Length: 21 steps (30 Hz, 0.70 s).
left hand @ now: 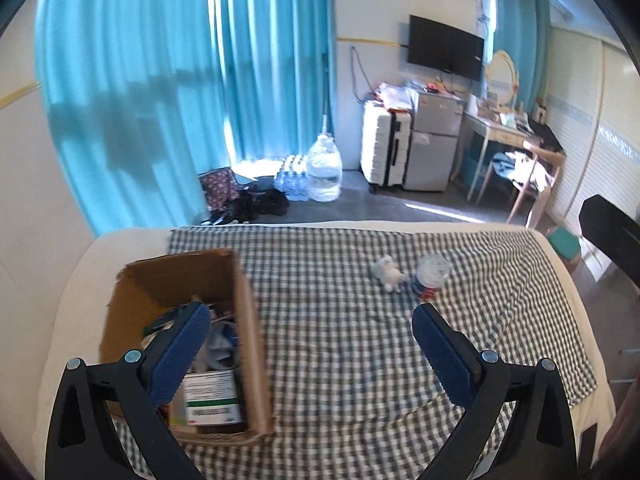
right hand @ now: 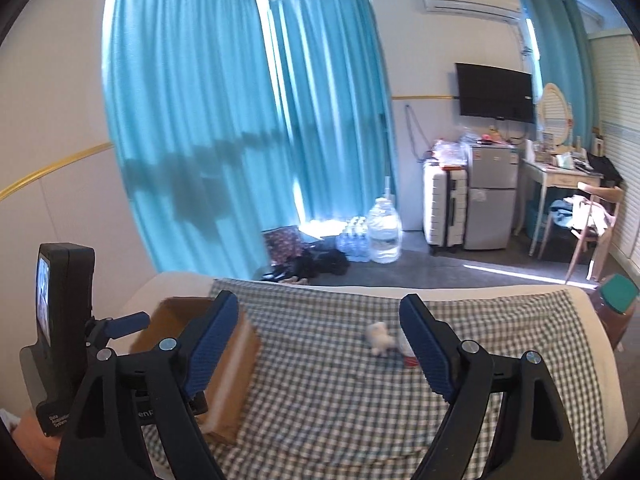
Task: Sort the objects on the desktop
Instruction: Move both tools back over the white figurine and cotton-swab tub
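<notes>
Centrally, a checked cloth serves as landmark. Left gripper and right gripper both hover above it, jaws wide, holding nothing. Cardboard box sits at its left edge; white toy and plastic cup lie touching, toward its far right.

A lived-in bedroom. A bed with a checked cloth lies near; far off hang teal curtains. A wall television, small fridge and suitcase stand far right.

Matt brown cardboard box on woven checked cloth; fluffy white toy; textured blue gripper pads on black plastic.
</notes>
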Each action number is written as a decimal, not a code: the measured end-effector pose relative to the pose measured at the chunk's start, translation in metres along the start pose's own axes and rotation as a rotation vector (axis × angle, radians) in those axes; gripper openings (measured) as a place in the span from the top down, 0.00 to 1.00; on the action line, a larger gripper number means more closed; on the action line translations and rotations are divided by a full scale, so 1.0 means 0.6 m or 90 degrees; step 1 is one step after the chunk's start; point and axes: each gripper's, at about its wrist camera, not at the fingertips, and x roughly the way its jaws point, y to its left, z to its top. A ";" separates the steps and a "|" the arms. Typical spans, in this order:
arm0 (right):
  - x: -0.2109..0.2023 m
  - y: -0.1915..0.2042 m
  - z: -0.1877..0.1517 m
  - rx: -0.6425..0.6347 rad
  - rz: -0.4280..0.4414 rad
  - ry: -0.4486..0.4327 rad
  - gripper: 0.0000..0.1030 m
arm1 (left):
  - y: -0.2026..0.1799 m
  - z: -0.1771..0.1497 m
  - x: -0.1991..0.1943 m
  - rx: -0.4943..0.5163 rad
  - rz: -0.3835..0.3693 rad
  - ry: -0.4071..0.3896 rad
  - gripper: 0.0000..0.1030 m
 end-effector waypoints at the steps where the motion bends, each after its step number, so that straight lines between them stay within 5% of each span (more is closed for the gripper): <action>1: 0.003 -0.012 -0.001 0.006 -0.003 0.001 0.20 | -0.012 0.001 0.010 0.004 -0.004 0.004 0.00; 21: 0.167 -0.223 -0.119 0.109 -0.044 0.068 0.20 | -0.130 -0.043 0.280 -0.014 -0.027 0.105 0.00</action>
